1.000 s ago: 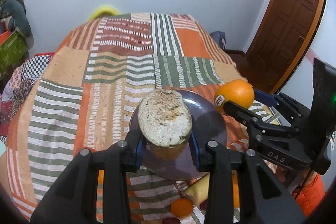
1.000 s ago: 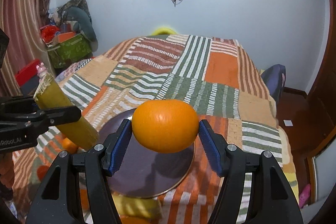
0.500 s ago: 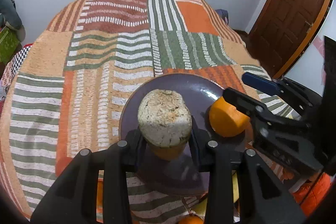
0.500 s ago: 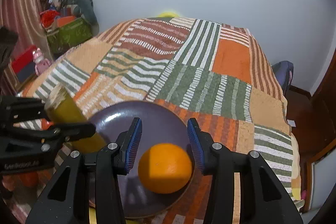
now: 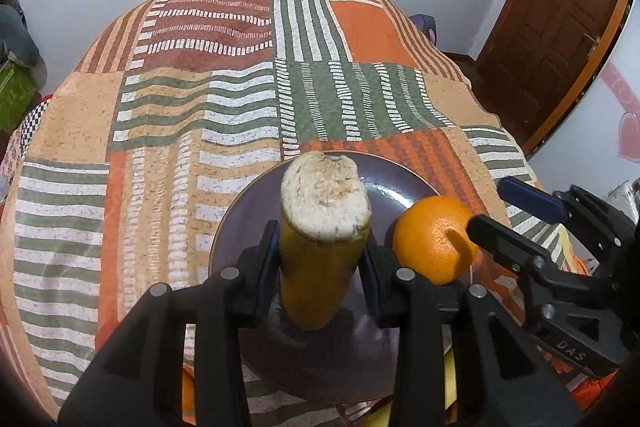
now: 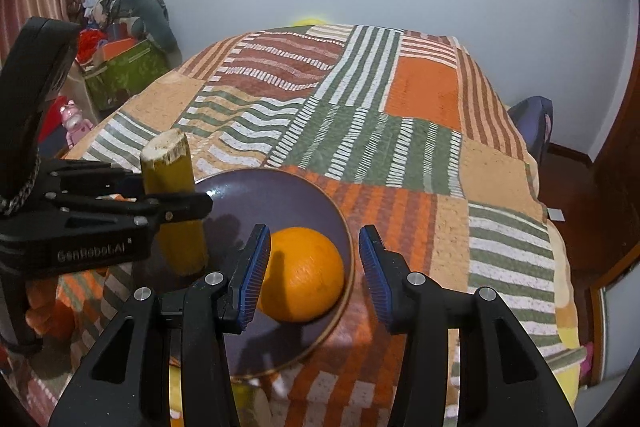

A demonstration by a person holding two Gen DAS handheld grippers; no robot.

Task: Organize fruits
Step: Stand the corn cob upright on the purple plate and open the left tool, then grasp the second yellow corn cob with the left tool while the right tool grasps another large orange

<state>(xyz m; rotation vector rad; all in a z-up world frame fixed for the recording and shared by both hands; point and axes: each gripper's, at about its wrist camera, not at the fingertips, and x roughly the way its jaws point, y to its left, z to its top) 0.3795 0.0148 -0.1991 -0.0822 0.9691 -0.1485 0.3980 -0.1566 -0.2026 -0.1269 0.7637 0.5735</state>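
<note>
The left gripper (image 5: 320,263) has its fingers clamped on a yellow cut-ended fruit (image 5: 320,239), upright with its base over the dark plate (image 6: 304,195), probably to set it down beside the orange (image 6: 304,275). The orange rests on the plate between the right gripper's (image 6: 312,267) parted fingers, seemingly released. The plate sits near the bed's (image 5: 180,107) near edge, on a patchwork cover; behind are a pale wall and a wooden door (image 5: 560,27).
</note>
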